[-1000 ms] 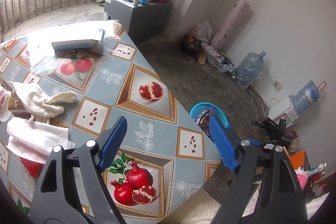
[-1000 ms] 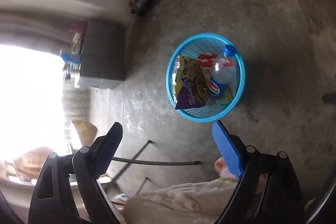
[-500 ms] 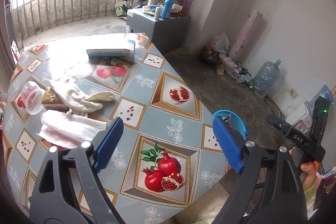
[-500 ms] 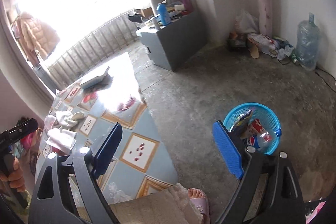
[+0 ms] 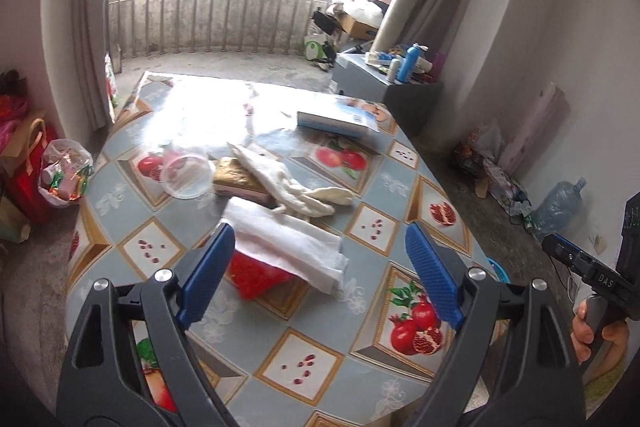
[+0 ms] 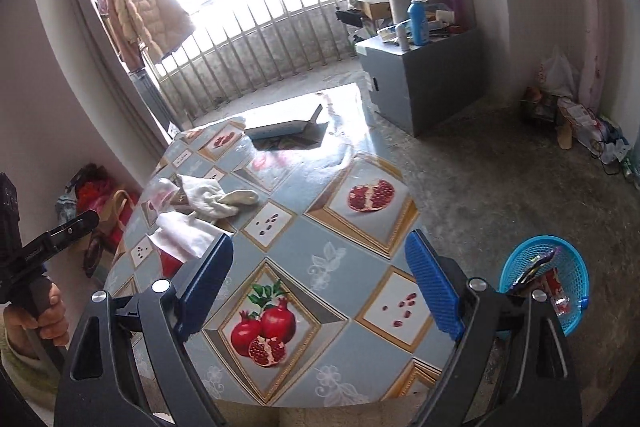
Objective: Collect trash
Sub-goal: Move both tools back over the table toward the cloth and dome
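- Left gripper (image 5: 320,267): black plastic clamp arms, blue ribbed pads, silver screw heads.
- Right gripper (image 6: 320,275): same build; white "DAS" lettering along its black body in the left wrist view.
- Fuzzy pale green sleeve cuff (image 6: 18,363).

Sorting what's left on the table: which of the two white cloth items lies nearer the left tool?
The flat folded white cloth, just beyond the left tool, partly covering a red item. The white glove lies farther back.

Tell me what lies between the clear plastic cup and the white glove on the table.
A brown packet lies between the clear cup and the white glove; the glove drapes over its right end. This shows best in the left wrist view.
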A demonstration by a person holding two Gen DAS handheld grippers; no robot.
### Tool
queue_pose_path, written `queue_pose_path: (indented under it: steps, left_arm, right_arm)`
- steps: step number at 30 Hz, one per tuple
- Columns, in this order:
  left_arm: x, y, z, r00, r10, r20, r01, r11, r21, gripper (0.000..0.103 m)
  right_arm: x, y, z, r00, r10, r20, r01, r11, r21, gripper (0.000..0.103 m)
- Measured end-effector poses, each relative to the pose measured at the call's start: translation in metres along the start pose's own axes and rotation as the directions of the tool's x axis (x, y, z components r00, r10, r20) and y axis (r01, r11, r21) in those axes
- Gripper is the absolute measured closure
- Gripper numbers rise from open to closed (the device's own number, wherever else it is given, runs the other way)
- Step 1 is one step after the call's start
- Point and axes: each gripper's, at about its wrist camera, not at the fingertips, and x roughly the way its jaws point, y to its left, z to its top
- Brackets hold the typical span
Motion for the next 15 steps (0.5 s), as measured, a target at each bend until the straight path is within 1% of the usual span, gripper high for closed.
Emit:
queue_pose_path:
  steps: [3, 6, 10, 13, 15]
  left_arm:
    - [-0.001, 0.026, 0.0, 0.999, 0.043, -0.001, -0.043, 0.999, -0.026, 0.021]
    - [0.005, 0.049, 0.0, 0.999, 0.048, -0.016, -0.048, 0.998, -0.051, 0.021]
    - [0.022, 0.069, -0.001, 0.999, 0.025, -0.045, -0.028, 0.997, -0.077, 0.021]
    - [0.042, 0.081, -0.002, 0.997, -0.008, -0.076, 0.001, 0.995, -0.097, 0.021]
    - [0.053, 0.086, -0.002, 0.996, -0.021, -0.089, 0.011, 0.994, -0.107, 0.027]
  right_arm:
    - [0.019, 0.016, 0.005, 0.998, 0.047, -0.036, -0.047, 0.999, -0.016, 0.017]
    - [0.036, 0.033, 0.01, 0.995, 0.078, -0.06, -0.08, 0.996, -0.037, 0.017]
    - [0.062, 0.056, 0.017, 0.987, 0.131, -0.092, -0.137, 0.988, -0.064, 0.018]
    - [0.089, 0.073, 0.026, 0.976, 0.177, -0.129, -0.188, 0.979, -0.073, 0.022]
    - [0.111, 0.084, 0.034, 0.965, 0.207, -0.163, -0.221, 0.972, -0.074, 0.023]
